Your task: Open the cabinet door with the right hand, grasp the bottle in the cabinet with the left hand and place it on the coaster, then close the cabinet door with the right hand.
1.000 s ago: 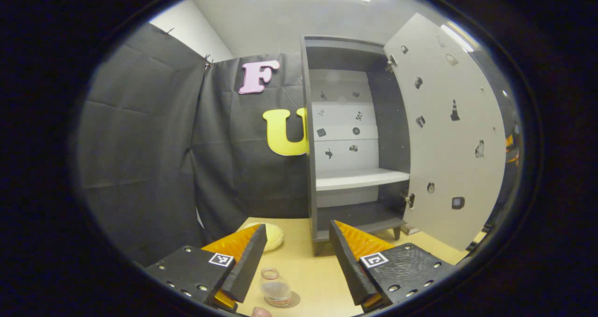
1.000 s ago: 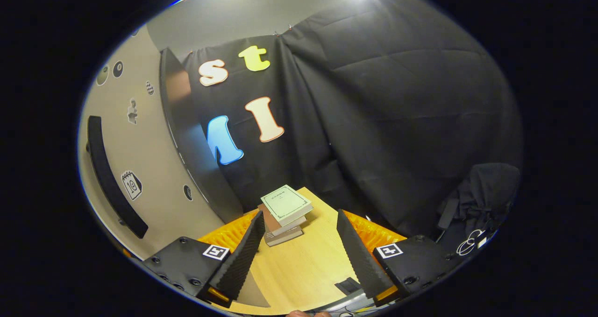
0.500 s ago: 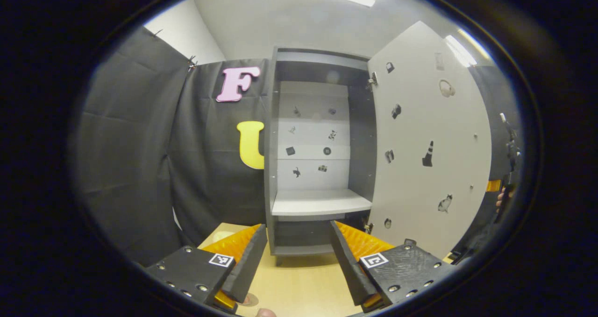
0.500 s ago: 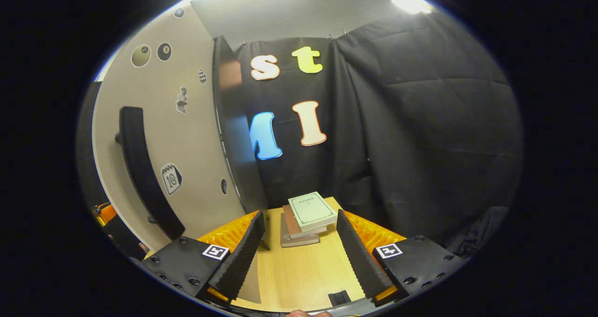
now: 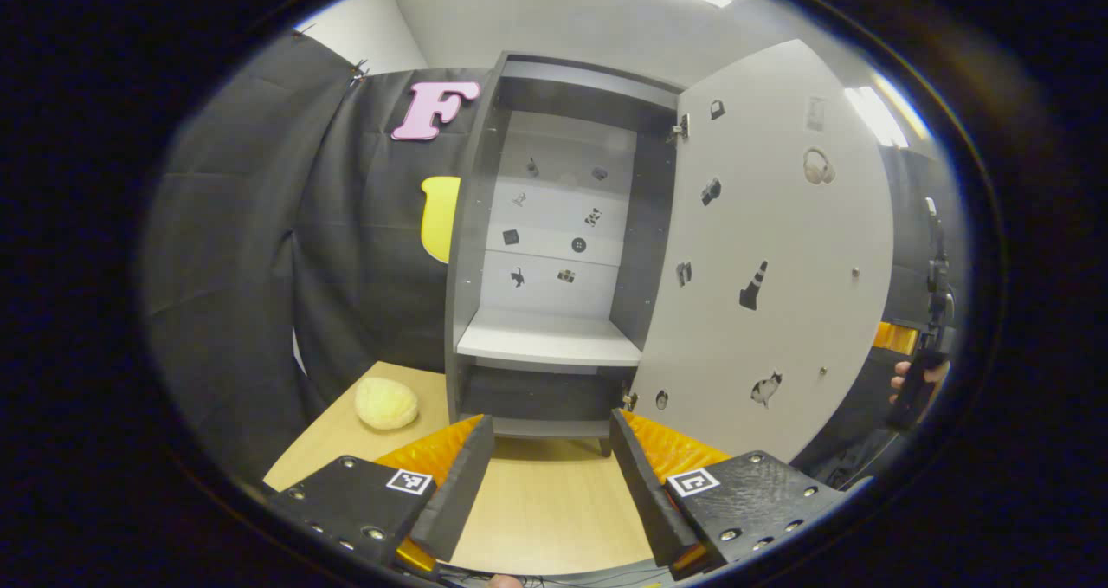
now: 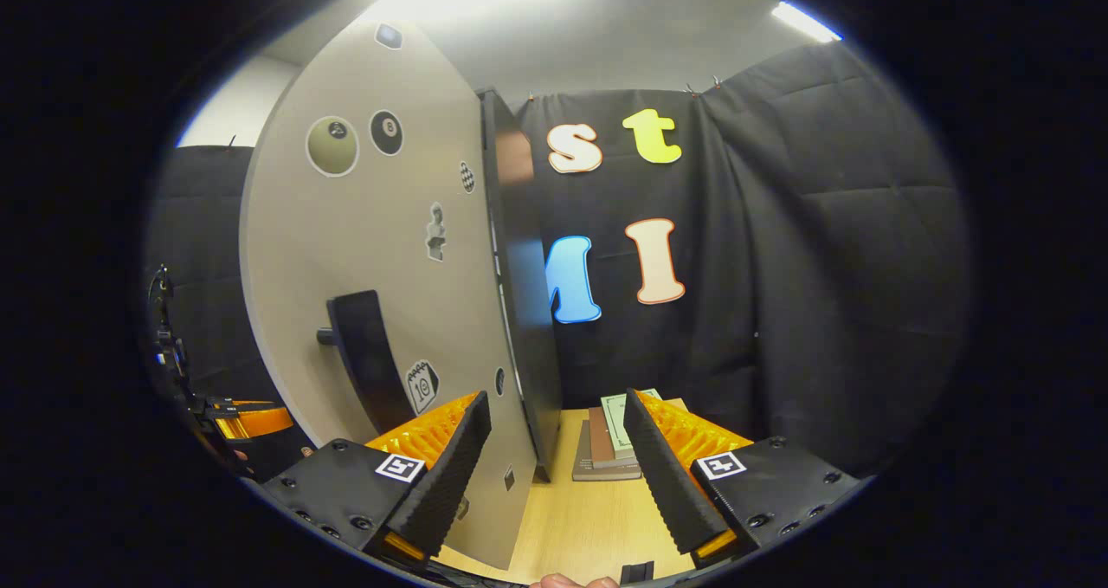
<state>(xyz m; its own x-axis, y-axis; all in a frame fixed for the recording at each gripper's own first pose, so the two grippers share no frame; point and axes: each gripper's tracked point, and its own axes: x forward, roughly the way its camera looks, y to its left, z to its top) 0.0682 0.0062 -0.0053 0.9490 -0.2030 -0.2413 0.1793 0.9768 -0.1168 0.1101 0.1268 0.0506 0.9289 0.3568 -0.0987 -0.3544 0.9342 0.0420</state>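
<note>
The grey cabinet (image 5: 472,224) stands open on the wooden table, and nothing stands on its white shelf (image 5: 545,345). Its pale door (image 5: 779,250) is swung out to the right, inner face toward me. My left gripper (image 5: 550,419) is open and holds nothing, low over the table in front of the cabinet's foot. In the right gripper view the door's outer face (image 6: 381,250) with its black handle (image 6: 368,358) is close on the left. My right gripper (image 6: 557,395) is open, to the right of the handle, with the door's edge (image 6: 519,294) between its fingers' lines.
A yellow sponge-like lump (image 5: 387,402) lies on the table (image 5: 545,501) left of the cabinet. A stack of books (image 6: 610,441) sits behind the door's edge. A hand (image 5: 909,380) with the other gripper is past the door's right edge.
The left gripper view lifted and turned, so the bottle on its coaster slid out at the bottom and the cabinet came closer. The right gripper turned left toward the door's handle face.
</note>
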